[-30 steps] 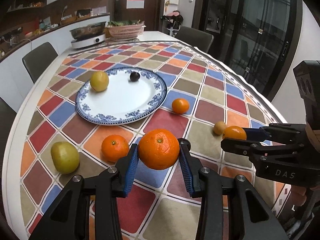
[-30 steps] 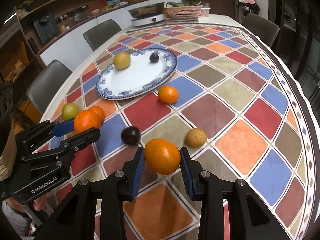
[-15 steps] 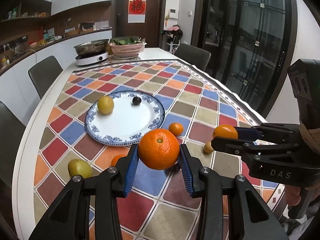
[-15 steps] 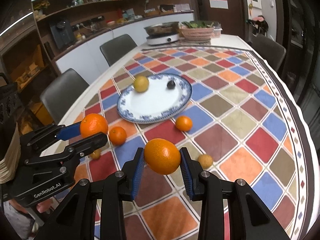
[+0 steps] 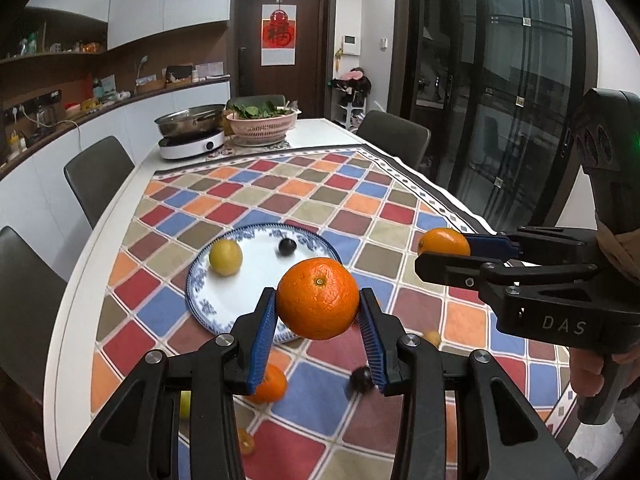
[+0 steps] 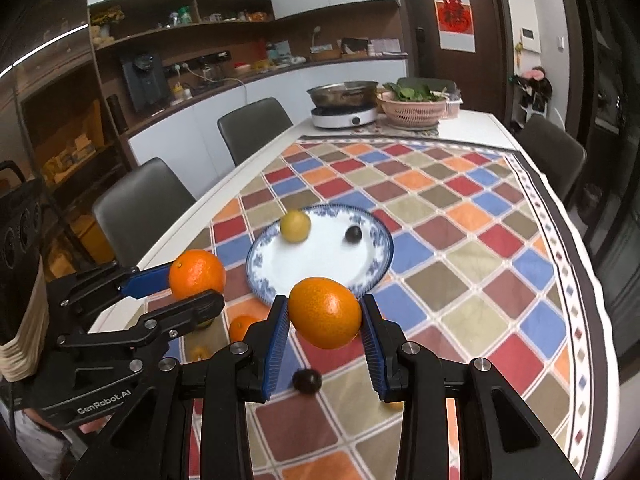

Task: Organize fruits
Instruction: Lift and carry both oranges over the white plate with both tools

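Observation:
My left gripper (image 5: 318, 312) is shut on a large orange (image 5: 318, 298) and holds it high above the table; it also shows in the right wrist view (image 6: 196, 274). My right gripper (image 6: 325, 320) is shut on a second orange (image 6: 325, 312), which also shows in the left wrist view (image 5: 443, 242). A blue-rimmed white plate (image 5: 208, 300) (image 6: 256, 276) holds a yellow fruit (image 5: 226, 257) (image 6: 295, 226) and a dark plum (image 5: 287, 246) (image 6: 353, 233). Loose on the cloth lie a small orange (image 5: 272, 387) (image 6: 242, 326) and a dark plum (image 5: 360, 378) (image 6: 307, 380).
A colourful checked tablecloth (image 5: 280, 196) covers the white table. At the far end stand a hotpot cooker (image 5: 192, 136) and a pink basket of greens (image 5: 262, 122). Dark chairs (image 5: 100, 176) line both sides. Another small fruit (image 5: 432, 337) lies near the right gripper.
Both grippers have risen well above the table with their oranges still held. The plate and loose fruit now look farther away and lower in view.

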